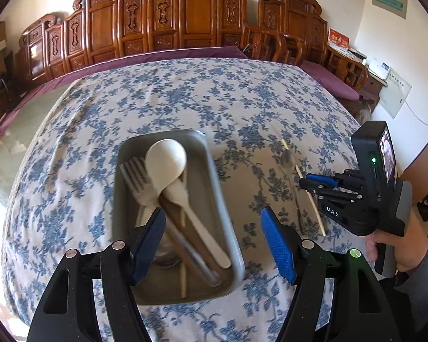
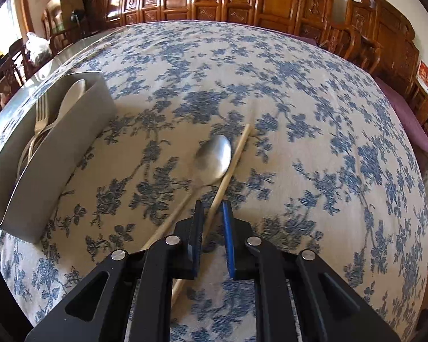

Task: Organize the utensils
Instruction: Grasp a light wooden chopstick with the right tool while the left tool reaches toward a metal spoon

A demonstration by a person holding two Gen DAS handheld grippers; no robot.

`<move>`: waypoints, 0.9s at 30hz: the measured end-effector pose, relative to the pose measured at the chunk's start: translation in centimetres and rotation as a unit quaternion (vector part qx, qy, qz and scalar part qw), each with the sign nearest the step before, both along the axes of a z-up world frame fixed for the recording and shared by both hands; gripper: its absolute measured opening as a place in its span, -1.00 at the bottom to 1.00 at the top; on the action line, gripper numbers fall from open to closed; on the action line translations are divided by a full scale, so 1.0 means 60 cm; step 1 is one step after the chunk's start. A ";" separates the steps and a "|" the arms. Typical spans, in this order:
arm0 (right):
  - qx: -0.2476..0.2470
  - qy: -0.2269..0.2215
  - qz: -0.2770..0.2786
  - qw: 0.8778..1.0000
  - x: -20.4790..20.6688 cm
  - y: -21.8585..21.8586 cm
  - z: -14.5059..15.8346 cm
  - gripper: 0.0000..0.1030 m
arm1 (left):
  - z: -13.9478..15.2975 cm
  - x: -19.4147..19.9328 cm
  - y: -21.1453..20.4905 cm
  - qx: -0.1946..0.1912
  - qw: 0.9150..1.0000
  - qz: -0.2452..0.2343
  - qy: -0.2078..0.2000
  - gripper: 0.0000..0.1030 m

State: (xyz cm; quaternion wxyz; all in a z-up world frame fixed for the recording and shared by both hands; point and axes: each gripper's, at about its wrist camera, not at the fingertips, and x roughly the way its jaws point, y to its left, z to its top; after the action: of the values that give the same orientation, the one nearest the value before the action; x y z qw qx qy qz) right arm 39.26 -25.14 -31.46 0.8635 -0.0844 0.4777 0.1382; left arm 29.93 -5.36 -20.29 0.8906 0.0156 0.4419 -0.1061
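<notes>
Here, chopstick (image 2: 236,154) beside metal spoon (image 2: 215,156)

carved wooden bench (image 1: 185,20) along white wall (image 1: 365,14); purple cushion (image 1: 332,81); daylight from window (image 2: 2,25).

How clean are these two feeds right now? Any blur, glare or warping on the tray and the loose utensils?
Left wrist: the tray and white spoon are smeared by motion blur, fisheye bows the table edge, and bright glare blows out the far left. Right wrist: the metal spoon is slightly blurred, the chopstick is sharper near the tongs, and the window at upper left is overexposed.
</notes>
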 end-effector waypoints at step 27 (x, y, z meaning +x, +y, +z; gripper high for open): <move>0.081 -0.001 -0.039 0.996 0.027 -0.156 0.016 -0.89 | -0.103 0.142 -0.207 0.002 0.999 -0.018 0.033 0.28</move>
State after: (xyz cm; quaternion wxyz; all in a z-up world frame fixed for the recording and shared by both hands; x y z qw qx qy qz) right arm 40.88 -34.50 -30.52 0.8726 0.0048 0.4672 0.1424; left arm 38.43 -17.76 -26.45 0.8734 0.0220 0.4710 -0.1217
